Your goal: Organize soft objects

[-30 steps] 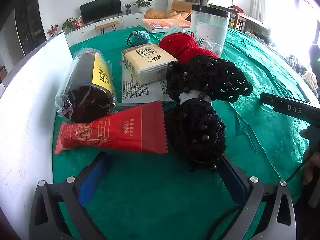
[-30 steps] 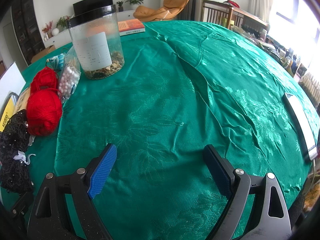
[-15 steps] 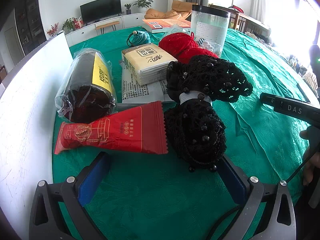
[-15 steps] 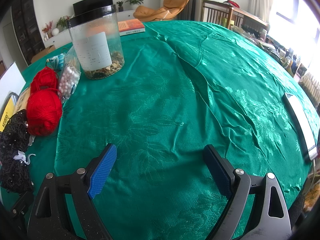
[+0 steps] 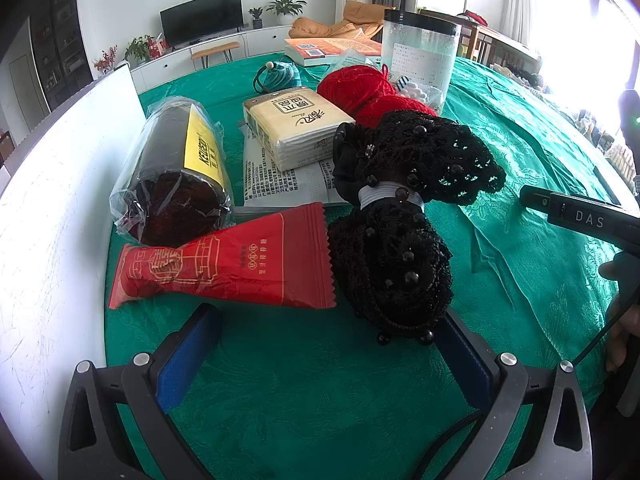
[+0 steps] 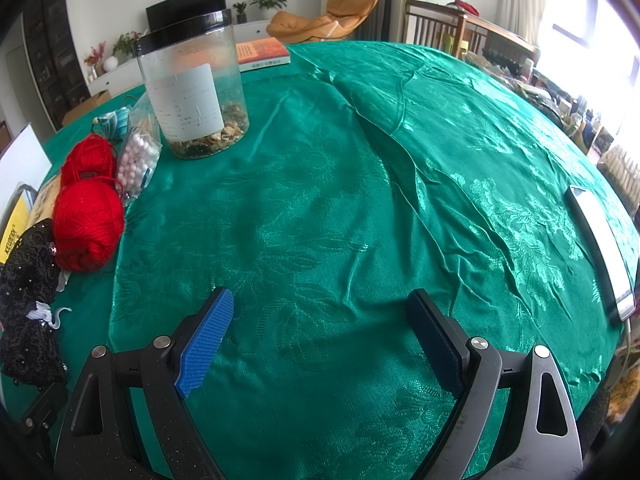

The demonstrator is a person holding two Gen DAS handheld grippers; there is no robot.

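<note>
Half-hidden tissue pack point(image 5: 298, 126) behind black beaded netting point(image 5: 404, 216)

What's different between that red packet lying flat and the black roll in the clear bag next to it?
The red packet is flat, with zigzag-cut ends and gold printing; the black roll is a fat cylinder with a yellow label. The packet's wrapper is opaque red, while the roll sits in a see-through crinkly bag. The packet lies crosswise in front of the left gripper; the roll lies behind it, pointing away. Both rest on the green tablecloth, untouched.
</note>
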